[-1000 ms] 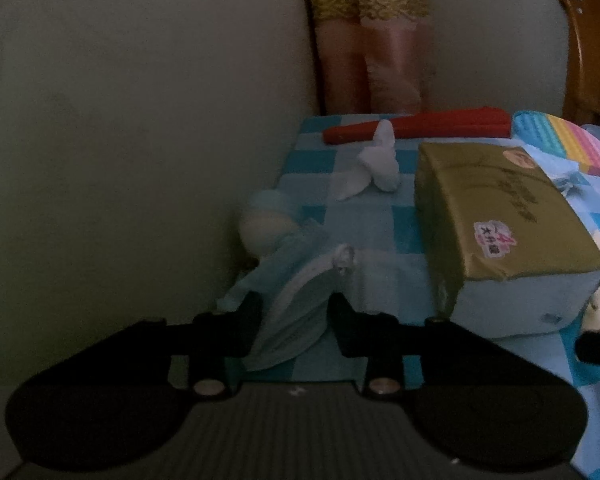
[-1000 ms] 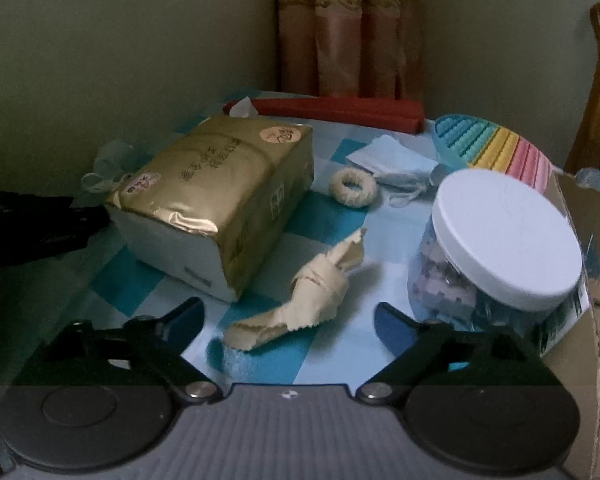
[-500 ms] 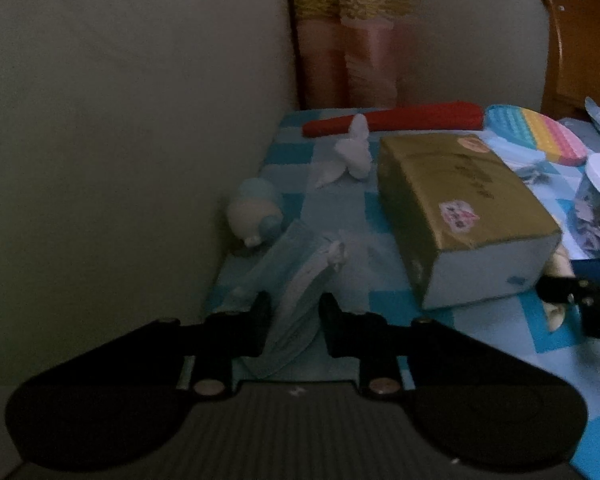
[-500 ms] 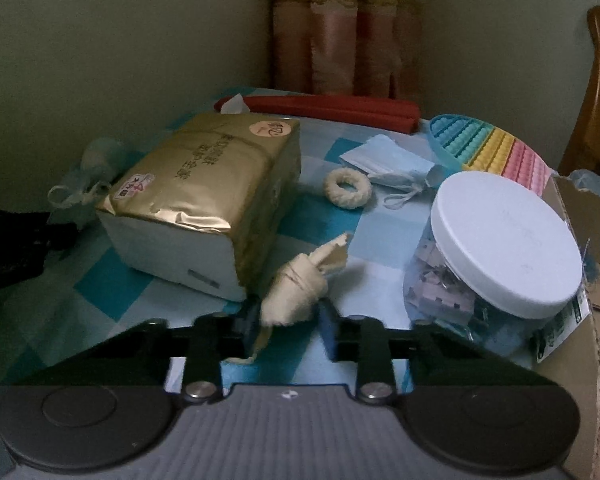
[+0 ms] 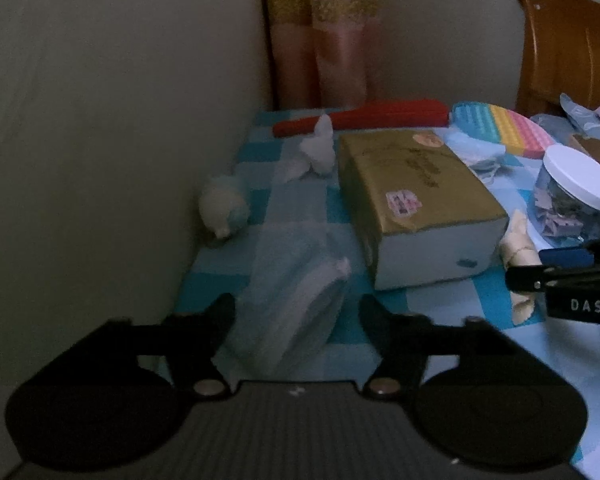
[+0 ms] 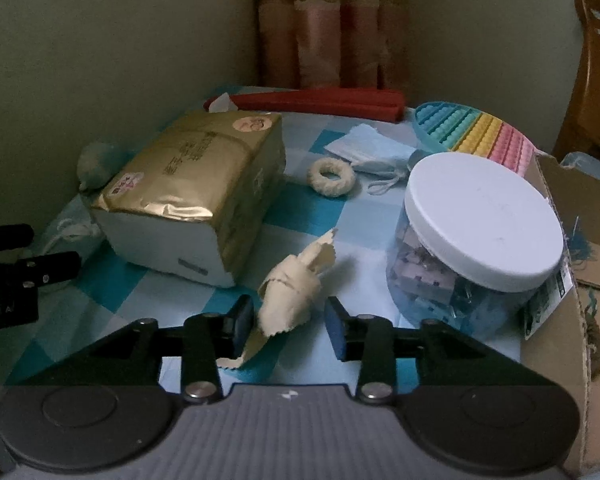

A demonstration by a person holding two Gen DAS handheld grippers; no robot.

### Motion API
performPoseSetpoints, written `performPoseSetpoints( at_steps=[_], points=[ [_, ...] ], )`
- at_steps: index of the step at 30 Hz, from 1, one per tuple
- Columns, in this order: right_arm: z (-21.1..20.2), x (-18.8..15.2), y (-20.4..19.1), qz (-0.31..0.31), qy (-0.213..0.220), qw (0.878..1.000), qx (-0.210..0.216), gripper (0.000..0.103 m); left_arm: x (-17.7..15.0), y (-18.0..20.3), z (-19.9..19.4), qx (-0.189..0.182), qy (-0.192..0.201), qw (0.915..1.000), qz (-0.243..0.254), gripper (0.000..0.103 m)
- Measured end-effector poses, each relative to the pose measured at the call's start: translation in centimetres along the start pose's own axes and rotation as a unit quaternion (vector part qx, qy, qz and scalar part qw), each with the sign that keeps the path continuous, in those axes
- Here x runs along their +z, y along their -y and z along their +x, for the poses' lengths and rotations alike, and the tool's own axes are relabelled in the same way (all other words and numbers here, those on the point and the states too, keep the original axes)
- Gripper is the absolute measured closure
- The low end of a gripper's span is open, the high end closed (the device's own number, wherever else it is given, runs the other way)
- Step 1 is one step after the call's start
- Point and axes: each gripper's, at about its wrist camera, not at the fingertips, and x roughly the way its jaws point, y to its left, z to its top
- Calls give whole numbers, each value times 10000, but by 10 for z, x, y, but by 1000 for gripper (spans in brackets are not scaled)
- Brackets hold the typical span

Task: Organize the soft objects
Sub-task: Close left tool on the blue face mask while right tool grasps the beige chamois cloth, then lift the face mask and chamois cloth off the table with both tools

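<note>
Both my grippers, left and right, gaped, gripping nothing: limp pale-blue pleated face mask, floppy cream scalloped cloth strip — pinch mid-bundle.

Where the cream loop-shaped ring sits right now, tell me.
In the right wrist view the cream ring lies on the checked tablecloth, between the gold tissue pack on its left and the folded blue face mask just behind it.

Crumpled blue mask — twisted cream cloth
</note>
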Motion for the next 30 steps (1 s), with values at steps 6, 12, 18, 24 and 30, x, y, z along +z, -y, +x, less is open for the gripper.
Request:
performPoseSetpoints(
  at_steps=[6,12,18,24,30],
  points=[
    [7,4,0,18,25,10000,-41,54,3,-1,8,107,123,9998,89,31],
    [10,6,0,17,70,9999,-73,54,1,-3,20,39,-37,9999,86,31],
    [10,6,-2,-36,82,9999,-72,57,-1,-7,26,105,-79,9999,30,31],
    [4,5,-3,-45,78,10000,-43,63,0,-9,30,83,-113,9999,2,40],
    [-4,4,-5,-121,95,9999,-13,68,0,-11,28,0,-158,9998,-90,66]
  ],
)
